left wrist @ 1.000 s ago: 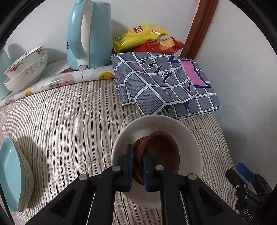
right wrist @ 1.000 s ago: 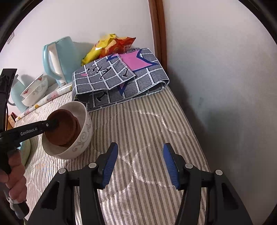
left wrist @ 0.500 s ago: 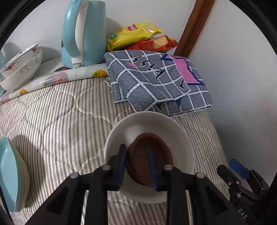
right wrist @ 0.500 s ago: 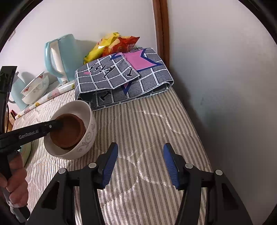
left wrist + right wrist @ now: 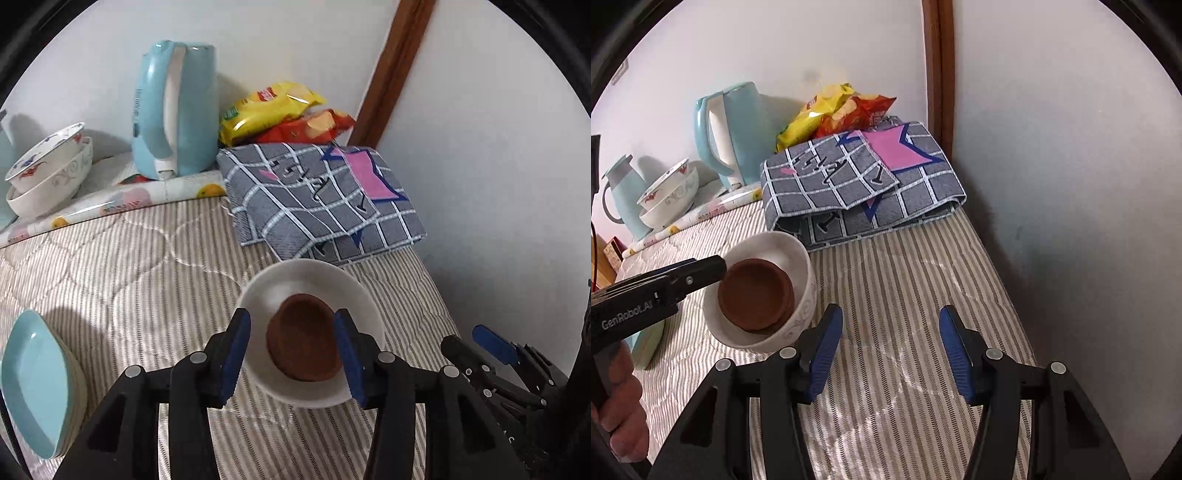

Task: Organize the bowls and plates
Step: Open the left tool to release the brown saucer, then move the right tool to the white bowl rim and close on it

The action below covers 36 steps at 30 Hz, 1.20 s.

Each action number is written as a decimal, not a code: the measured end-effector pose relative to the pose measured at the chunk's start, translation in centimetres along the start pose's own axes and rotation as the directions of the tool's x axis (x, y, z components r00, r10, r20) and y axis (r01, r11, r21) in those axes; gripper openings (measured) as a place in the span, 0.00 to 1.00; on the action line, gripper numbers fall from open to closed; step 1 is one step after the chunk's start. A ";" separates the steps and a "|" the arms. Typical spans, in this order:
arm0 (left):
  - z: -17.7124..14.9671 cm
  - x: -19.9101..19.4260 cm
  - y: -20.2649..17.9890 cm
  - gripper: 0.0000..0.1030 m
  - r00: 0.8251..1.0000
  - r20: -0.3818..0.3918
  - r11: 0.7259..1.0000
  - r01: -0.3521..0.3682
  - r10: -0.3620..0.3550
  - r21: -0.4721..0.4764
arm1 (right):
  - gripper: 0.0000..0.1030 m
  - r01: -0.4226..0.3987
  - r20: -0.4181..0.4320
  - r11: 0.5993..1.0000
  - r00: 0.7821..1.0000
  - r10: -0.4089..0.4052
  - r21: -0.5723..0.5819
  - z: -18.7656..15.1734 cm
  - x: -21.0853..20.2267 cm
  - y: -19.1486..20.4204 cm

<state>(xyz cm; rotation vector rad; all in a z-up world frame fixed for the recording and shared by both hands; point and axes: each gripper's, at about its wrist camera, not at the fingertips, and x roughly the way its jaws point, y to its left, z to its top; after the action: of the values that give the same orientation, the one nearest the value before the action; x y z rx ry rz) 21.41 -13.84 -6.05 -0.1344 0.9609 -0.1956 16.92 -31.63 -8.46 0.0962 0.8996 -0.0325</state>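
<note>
Striped quilted bedding point(image 5: 916, 280) carries everything we see, bounded by white walls. At its far edge lie a folded checked cloth point(image 5: 317, 199), a blue kettle point(image 5: 177, 110) and two stacked patterned bowls point(image 5: 48, 170). Near its right edge sits a white bowl point(image 5: 314, 280) holding brown dishes point(image 5: 303, 347). Our left gripper point(image 5: 293, 356) hangs over them, jaws apart; our right gripper point(image 5: 892, 350) hovers spread over bare bedding.

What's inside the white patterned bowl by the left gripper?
Brown dishes nested in the white patterned bowl, at least two by their rims. They hide the bowl's bottom, so anything beneath cannot be seen.
</note>
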 end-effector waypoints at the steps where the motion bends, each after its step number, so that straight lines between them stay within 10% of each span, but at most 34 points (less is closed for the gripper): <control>1: 0.0 -0.3 0.3 0.44 1.000 0.003 1.000 -0.001 0.001 -0.011 | 0.53 0.000 0.000 1.000 1.000 0.000 0.001 0.0 -0.1 0.1; 36: -1.2 -4.6 5.1 0.44 0.994 0.084 0.993 -0.067 0.075 -0.093 | 0.54 0.037 -0.003 0.999 0.999 -0.037 -0.007 -0.2 -2.1 2.9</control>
<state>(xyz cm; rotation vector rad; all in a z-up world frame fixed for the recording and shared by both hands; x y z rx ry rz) 18.43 -7.90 -4.02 -0.1899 0.8863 -0.0798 15.63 -28.71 -6.70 0.0733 0.9046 -0.0635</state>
